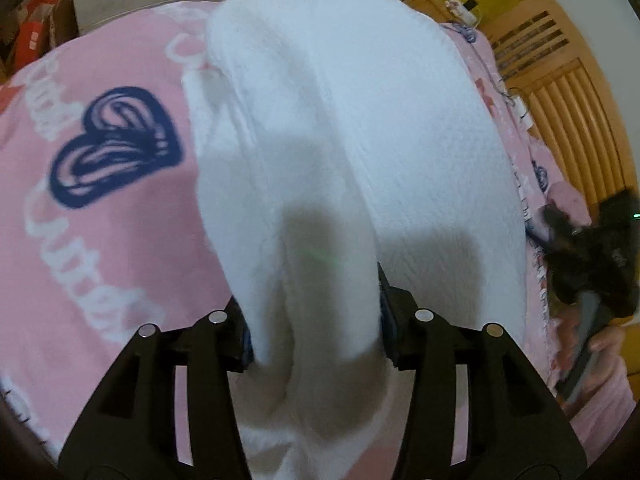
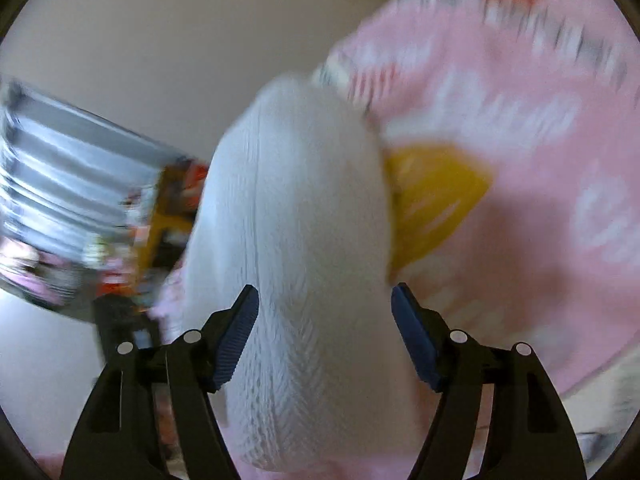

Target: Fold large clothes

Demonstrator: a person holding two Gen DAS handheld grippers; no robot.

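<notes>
A large white knitted garment [image 1: 340, 128] lies lengthwise on the pink bedspread [image 1: 100, 240]. My left gripper [image 1: 314, 320] has a thick fold of it between its wide-set fingers, and the cloth touches both pads. In the right wrist view the same white garment [image 2: 296, 220] runs between the fingers of my right gripper [image 2: 324, 320]. Its jaws are wide apart, with a gap at the right pad [image 2: 412, 332]. That view is blurred by motion. The right gripper also shows at the right edge of the left wrist view [image 1: 592, 256].
A wooden slatted headboard [image 1: 560, 92] stands at the right, with cables and a power strip [image 1: 460, 0] on the bed's far end. Boxes [image 1: 36, 24] stand at far left. A yellow patch [image 2: 432, 196] shows on the bedspread, and a shelf with clutter [image 2: 80, 200] is at left.
</notes>
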